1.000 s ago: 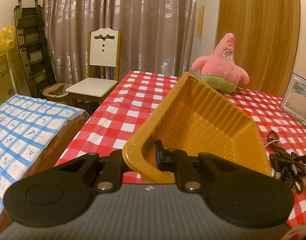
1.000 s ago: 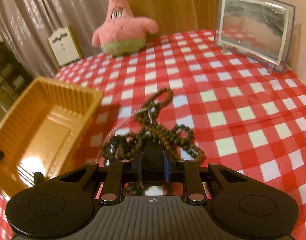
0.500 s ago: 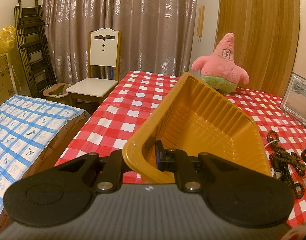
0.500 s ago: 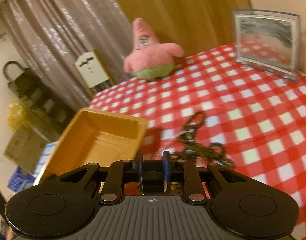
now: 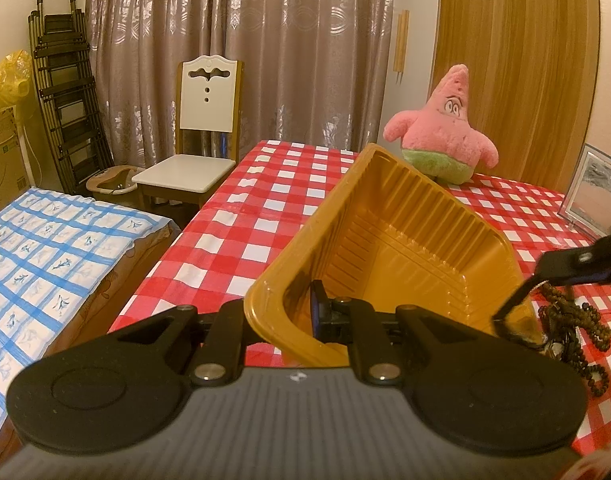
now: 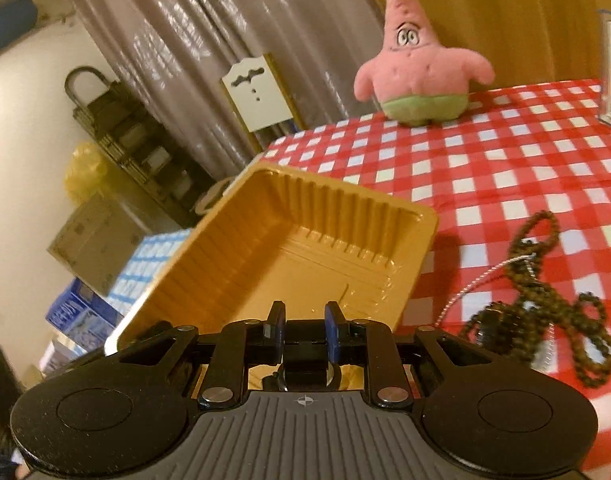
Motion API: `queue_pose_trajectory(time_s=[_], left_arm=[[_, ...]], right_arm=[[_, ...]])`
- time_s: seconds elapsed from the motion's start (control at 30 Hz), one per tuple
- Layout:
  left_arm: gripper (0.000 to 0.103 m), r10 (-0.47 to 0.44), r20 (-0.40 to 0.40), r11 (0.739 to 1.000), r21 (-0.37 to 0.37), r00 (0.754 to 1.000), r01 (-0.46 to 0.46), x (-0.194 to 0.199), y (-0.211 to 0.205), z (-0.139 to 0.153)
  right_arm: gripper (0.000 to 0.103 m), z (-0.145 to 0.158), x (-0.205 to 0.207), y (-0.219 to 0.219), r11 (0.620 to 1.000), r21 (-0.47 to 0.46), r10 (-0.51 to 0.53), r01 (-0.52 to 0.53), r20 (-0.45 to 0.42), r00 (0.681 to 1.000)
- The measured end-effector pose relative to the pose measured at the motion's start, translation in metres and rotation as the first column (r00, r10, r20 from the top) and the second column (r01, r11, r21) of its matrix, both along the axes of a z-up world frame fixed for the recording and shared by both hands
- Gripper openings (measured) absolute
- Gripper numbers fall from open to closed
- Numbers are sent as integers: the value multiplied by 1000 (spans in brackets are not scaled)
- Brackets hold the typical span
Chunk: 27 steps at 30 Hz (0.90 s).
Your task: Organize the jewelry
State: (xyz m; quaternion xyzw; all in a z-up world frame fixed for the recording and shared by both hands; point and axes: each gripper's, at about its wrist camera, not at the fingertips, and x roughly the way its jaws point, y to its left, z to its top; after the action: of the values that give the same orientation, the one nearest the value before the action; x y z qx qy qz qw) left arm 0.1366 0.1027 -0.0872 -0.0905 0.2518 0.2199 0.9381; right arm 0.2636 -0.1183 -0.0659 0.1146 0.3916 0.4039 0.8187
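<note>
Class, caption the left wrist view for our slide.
Left gripper clamps the tilted orange tray on a checked tablecloth; bead necklaces lie beside it.

Gold plastic tray [image 5: 405, 240] with ribbed walls, empty inside, tipped up at an angle, near edge pinched by a black gripper, far end higher over the red and white checked cloth. Seen from the other side too [image 6: 305, 240], still empty. Dark brown bead strings [image 6: 545, 308] heaped in a tangle on the cloth just beside the tray, one loop sticking out toward the far side. Thin silver chain [image 6: 477, 284] mixed in with the beads.
</note>
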Motion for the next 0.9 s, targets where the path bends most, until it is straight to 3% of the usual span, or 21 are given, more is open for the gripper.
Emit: queue_pose_trajectory(time_s=[0.2,0.43,0.53,0.6,0.77,0.9], left_arm=[[12,-1,0,1000,-1,1000,1,0,0,0],[12,-7,-3,1000,-1,1000,7,-2,1,-1],[12,-10,-2,1000,0,1000,10,-2,1,-1],[12,-11,-3,1000,3,1000,11,-1,0,-2],[12,-11,-2,1000,-5,1000,11,-1,1,-2],[12,-11,-2,1000,-6,1000,11,-2,1,-2]], right_arm=[[21,-20,6,25,998,-59,3,2,74,997],[21,-43,-7,34,989,-137,73,-62,79,994],[35,-43,-13,32,983,-169,88,-78,53,995],[45,-36,-20,22,987,-136,93,-85,59,994],[48,-20,-33,-12,995,-95,15,-9,58,998],[48,-21,-36,-42,990,-119,-66,71,45,997]])
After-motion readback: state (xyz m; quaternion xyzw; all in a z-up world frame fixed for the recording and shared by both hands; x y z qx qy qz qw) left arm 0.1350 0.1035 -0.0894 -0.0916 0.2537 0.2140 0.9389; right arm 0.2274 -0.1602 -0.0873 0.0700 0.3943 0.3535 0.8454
